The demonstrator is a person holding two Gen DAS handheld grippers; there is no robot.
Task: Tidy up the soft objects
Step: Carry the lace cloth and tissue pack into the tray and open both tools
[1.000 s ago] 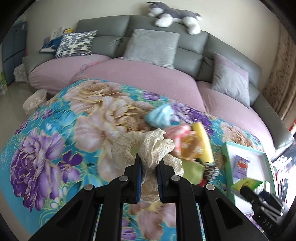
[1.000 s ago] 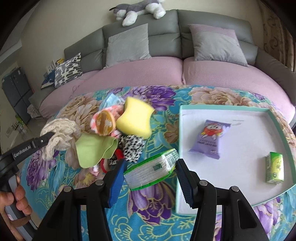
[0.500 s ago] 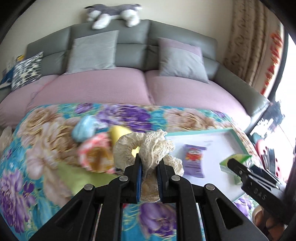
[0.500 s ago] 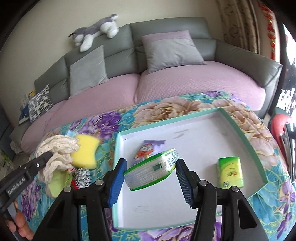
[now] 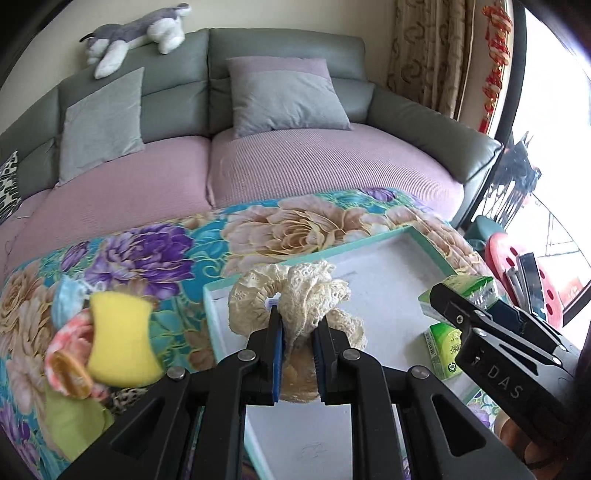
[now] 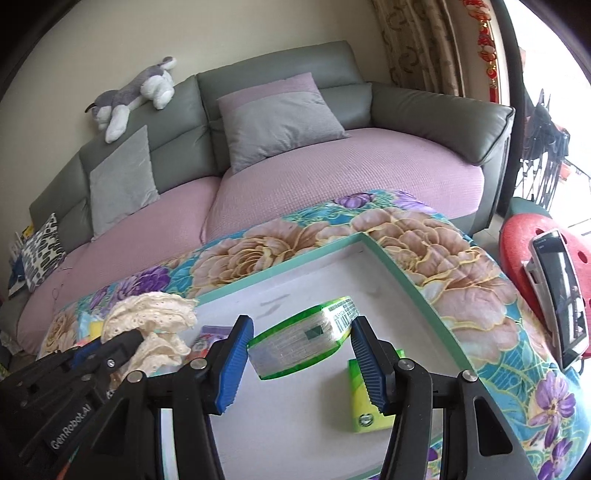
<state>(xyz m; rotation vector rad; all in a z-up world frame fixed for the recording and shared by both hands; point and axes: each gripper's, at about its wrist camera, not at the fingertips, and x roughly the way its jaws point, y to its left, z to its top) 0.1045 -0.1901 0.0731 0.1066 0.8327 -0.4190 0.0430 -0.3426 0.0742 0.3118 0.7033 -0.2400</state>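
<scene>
A floral cloth [image 5: 303,225] covers the counter before a grey sofa [image 5: 280,55] with mauve seats, a plush dog [image 5: 136,29] on its backrest, and a teal-rimmed white tray [image 6: 402,284] lies on the cloth. Left of the tray sit a yellow sponge [image 5: 120,338] and other soft bits, and a green packet [image 6: 365,410] lies in the tray. The left gripper [image 5: 297,330] has its jaws clenched on a cream lace scrunchie [image 5: 295,295] above the tray's near-left part, while the right gripper [image 6: 301,349] grasps a green-edged tissue pack [image 6: 303,336] over the tray.
</scene>
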